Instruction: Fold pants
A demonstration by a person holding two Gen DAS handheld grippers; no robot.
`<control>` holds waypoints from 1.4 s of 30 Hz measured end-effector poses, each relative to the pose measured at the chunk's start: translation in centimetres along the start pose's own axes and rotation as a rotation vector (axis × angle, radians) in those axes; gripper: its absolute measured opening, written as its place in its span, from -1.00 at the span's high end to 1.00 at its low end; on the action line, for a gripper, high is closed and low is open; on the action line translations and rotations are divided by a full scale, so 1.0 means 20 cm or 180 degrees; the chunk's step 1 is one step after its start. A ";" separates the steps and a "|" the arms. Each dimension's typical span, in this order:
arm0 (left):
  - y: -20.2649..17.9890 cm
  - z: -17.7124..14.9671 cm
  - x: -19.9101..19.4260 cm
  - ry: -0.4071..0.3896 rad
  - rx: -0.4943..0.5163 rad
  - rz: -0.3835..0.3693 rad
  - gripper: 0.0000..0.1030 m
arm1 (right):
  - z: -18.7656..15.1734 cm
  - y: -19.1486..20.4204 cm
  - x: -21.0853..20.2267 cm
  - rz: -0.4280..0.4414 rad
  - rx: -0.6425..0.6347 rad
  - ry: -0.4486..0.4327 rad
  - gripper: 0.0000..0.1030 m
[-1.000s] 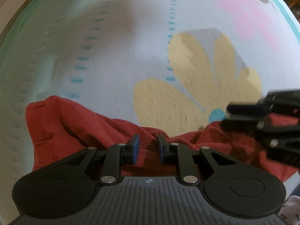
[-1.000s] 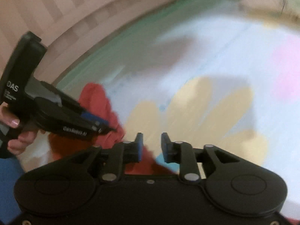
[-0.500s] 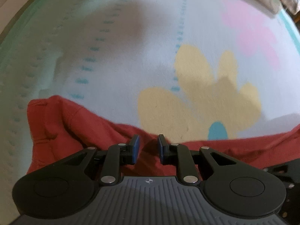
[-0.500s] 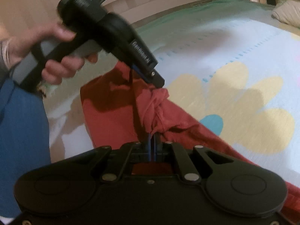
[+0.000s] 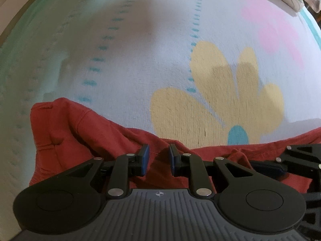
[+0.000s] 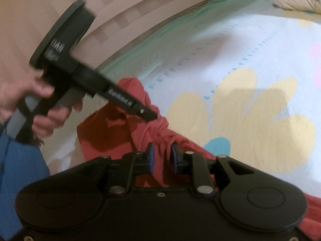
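Both grippers, left gripper (image 5: pixel 157 156) pinching and right gripper (image 6: pixel 162 155) reopening, straddle bunched red pants (image 6: pixel 160 134).

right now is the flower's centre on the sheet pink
No, the flower's centre is teal, ringed by yellow petals on the sheet, just beyond the red pants.

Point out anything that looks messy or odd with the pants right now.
The red pants are bunched, not flat: a gathered ridge of cloth runs from the left gripper to the right gripper, on the flowered bed cover. No damage shows.
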State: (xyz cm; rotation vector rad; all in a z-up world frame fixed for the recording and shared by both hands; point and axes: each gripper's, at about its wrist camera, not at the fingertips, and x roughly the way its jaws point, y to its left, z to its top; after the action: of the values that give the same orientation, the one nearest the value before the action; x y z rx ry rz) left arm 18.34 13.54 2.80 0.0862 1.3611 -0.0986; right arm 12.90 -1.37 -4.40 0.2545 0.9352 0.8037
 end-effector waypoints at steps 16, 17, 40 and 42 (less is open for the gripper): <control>0.19 0.02 -0.09 -0.0342 -0.0556 -0.0081 0.61 | 0.27 -0.06 0.01 -0.0895 -0.0251 -0.0460 0.87; 0.20 0.02 -0.09 -0.0338 -0.0578 -0.0094 0.61 | 0.28 -0.07 0.05 -0.0954 -0.0288 -0.0409 0.87; 0.36 -0.37 0.00 -0.0212 0.0010 0.0205 0.76 | 0.27 -0.24 0.26 -0.1494 -0.0011 -0.0206 0.95; 0.41 -0.41 -0.02 -0.0221 -0.0133 0.0091 0.76 | 0.27 -0.24 0.27 -0.1501 -0.0043 -0.0185 0.94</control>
State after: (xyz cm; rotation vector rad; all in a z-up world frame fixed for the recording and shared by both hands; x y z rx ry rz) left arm 11.24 22.69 1.43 0.0667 1.2916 -0.0488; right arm 21.41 -0.13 -6.97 0.0394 0.8879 0.3657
